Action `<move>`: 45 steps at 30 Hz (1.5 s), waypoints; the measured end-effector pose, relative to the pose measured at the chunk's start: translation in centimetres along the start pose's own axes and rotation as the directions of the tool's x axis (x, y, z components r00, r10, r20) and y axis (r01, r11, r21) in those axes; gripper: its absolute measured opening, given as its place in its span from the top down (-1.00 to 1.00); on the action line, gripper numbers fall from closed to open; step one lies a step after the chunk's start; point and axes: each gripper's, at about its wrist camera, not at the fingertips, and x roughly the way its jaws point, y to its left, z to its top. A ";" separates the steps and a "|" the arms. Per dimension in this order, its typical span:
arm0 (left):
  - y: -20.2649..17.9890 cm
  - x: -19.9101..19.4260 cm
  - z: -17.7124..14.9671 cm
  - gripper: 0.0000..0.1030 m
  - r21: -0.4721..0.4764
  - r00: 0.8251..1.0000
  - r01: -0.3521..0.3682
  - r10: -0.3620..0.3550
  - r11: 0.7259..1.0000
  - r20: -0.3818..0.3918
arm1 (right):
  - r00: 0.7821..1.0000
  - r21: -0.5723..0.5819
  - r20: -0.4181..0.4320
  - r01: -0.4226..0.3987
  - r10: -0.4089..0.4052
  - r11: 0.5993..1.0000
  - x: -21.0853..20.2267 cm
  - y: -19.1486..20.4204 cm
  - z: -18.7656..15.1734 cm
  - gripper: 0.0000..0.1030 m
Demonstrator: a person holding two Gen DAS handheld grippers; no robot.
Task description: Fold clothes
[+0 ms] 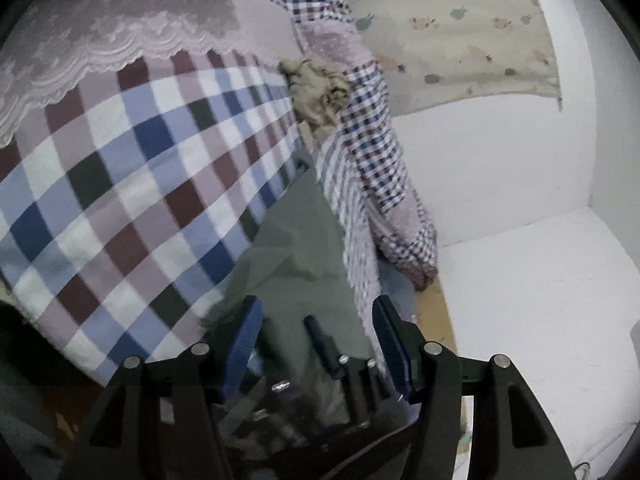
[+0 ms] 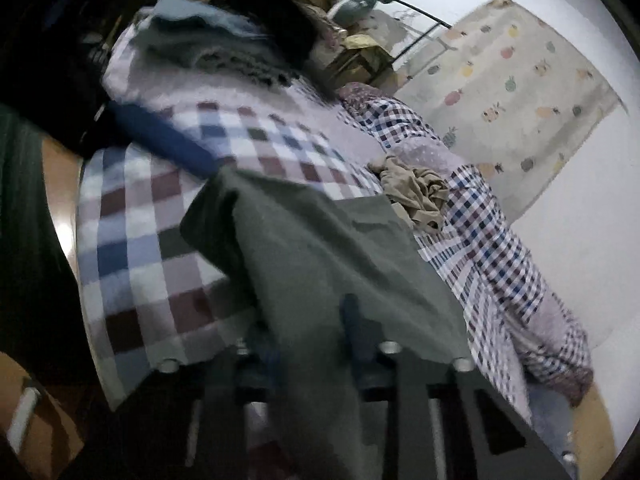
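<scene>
- Grey-green garment [image 1: 296,240] lies on the bed, over the checked blanket [image 1: 120,184], spread roughly flat with some wrinkles.
- Left wrist view: left gripper [image 1: 316,344] has its jaws wide. The two blue fingers [image 1: 244,344] stand well apart, one on each side of the garment's near edge.
- The garment's near part fills the gap between the left jaws; no contact with the fingers is visible, and the frame is blurred there.
- A second gripper's blue finger tip shows between the left jaws, against the grey-green cloth.
- Right wrist view: right gripper [image 2: 316,344] is mostly covered by the garment [image 2: 320,248], which drapes over its body and hangs down past it.
- One dark blue finger [image 2: 352,320] sticks up against the cloth; the other finger is hidden. Cannot tell whether the right jaws pinch the cloth or how wide they stand.
- In this view the garment's far edge reaches up the bed to just beside a crumpled tan cloth [image 2: 416,192].
- Tan cloth [image 1: 316,96] sits near the bed's right edge, touching a small-check quilt [image 1: 372,152] that hangs over the side.
- Lace-edged pale cover [image 1: 104,40] lies across the far part of the blanket.
- A fruit-print sheet [image 1: 460,28] hangs on the white wall beyond the bed.
</scene>
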 end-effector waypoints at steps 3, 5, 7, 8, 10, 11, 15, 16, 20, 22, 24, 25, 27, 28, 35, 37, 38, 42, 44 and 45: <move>-0.1 0.4 -0.7 -0.19 0.009 0.999 -0.014 0.014 1.000 -0.036 | 1.000 0.057 0.020 -0.015 0.014 0.998 -0.8 -1.2 0.7 0.75; -0.1 0.7 -1.1 -0.22 0.015 0.998 -0.023 0.024 1.000 -0.060 | 0.999 0.077 0.030 -0.018 0.016 0.997 -1.4 -1.5 1.1 0.75; -0.2 1.0 -1.6 -0.22 0.021 0.996 -0.032 0.033 0.999 -0.084 | 0.999 0.093 0.038 -0.024 0.020 0.995 -2.1 -1.7 1.0 0.76; -0.4 1.4 -1.8 -0.22 0.026 0.995 -0.026 0.029 0.999 -0.097 | 0.999 0.097 0.043 -0.026 0.022 0.995 -2.3 -1.9 1.0 0.76; -0.9 2.2 -2.4 -0.27 0.036 0.992 -0.015 0.019 0.999 -0.123 | 0.998 0.100 0.055 -0.031 0.026 0.995 -2.7 -2.0 1.1 0.76; -0.9 2.5 -2.2 -0.41 0.036 0.993 -0.010 0.014 0.999 -0.116 | 0.998 0.103 0.055 -0.036 0.031 0.994 -2.4 -2.3 1.1 0.76; -1.0 3.3 -0.9 -0.48 0.026 0.998 0.013 -0.012 1.000 -0.064 | 0.997 0.104 0.074 -0.041 0.033 0.994 -2.7 -2.6 1.0 0.79; -0.9 3.7 -0.6 -0.48 0.018 0.998 0.016 -0.015 1.000 -0.064 | 0.996 0.104 0.078 -0.041 0.033 0.994 -2.8 -2.6 1.0 0.80; -0.7 5.2 -0.1 -0.48 0.023 0.997 0.011 -0.009 1.000 -0.077 | 0.996 0.094 0.089 -0.038 0.030 0.995 -3.1 -2.4 1.0 0.82; -0.8 5.9 0.1 -0.48 0.026 0.997 0.009 -0.007 1.000 -0.079 | 0.995 0.087 0.094 -0.036 0.028 0.996 -3.2 -2.3 1.1 0.84; -0.7 6.6 0.5 -0.48 0.026 0.997 0.008 -0.006 1.000 -0.078 | 0.995 0.086 0.099 -0.035 0.026 0.996 -3.4 -2.2 1.1 0.85; -0.7 6.9 0.6 -0.48 0.027 0.997 0.007 -0.005 1.000 -0.078 | 0.995 0.085 0.101 -0.034 0.026 0.996 -3.5 -2.2 1.1 0.86; -0.5 7.5 0.9 -0.48 0.027 0.997 0.003 0.000 1.000 -0.079 | 0.994 0.086 0.104 -0.033 0.024 0.996 -3.6 -2.2 1.1 0.86; -0.3 7.9 1.0 -0.48 0.022 0.997 -0.005 0.007 1.000 -0.079 | 0.994 0.086 0.106 -0.032 0.023 0.996 -3.7 -2.2 1.1 0.87; -0.1 7.6 2.0 0.06 0.029 0.999 -0.016 0.017 0.999 -0.037 | 0.994 0.068 0.113 -0.008 0.000 0.998 -3.8 -1.9 1.0 0.88; -0.2 7.7 2.2 0.57 0.043 0.999 -0.031 0.033 0.999 -0.038 | 0.993 0.052 0.114 0.016 -0.022 0.999 -3.7 -1.7 0.7 0.86; -0.1 7.8 2.3 0.60 0.051 0.998 -0.042 0.045 0.998 -0.042 | 0.993 0.041 0.112 0.031 -0.035 0.999 -3.6 -1.6 0.6 0.82; -0.9 7.7 2.6 0.72 0.095 0.998 -0.043 0.047 0.995 -0.045 | 0.988 0.003 0.102 0.116 -0.115 0.993 -3.4 -0.8 -0.2 0.12; -1.5 7.6 2.8 0.75 0.116 0.998 -0.036 0.041 0.993 -0.045 | 0.985 -0.008 0.082 0.155 -0.154 0.988 -3.2 -0.7 -0.9 0.07; -1.7 7.6 3.0 0.75 0.122 0.998 -0.030 0.036 0.992 -0.046 | 0.982 -0.010 0.068 0.176 -0.175 0.984 -3.0 -0.8 -1.3 0.05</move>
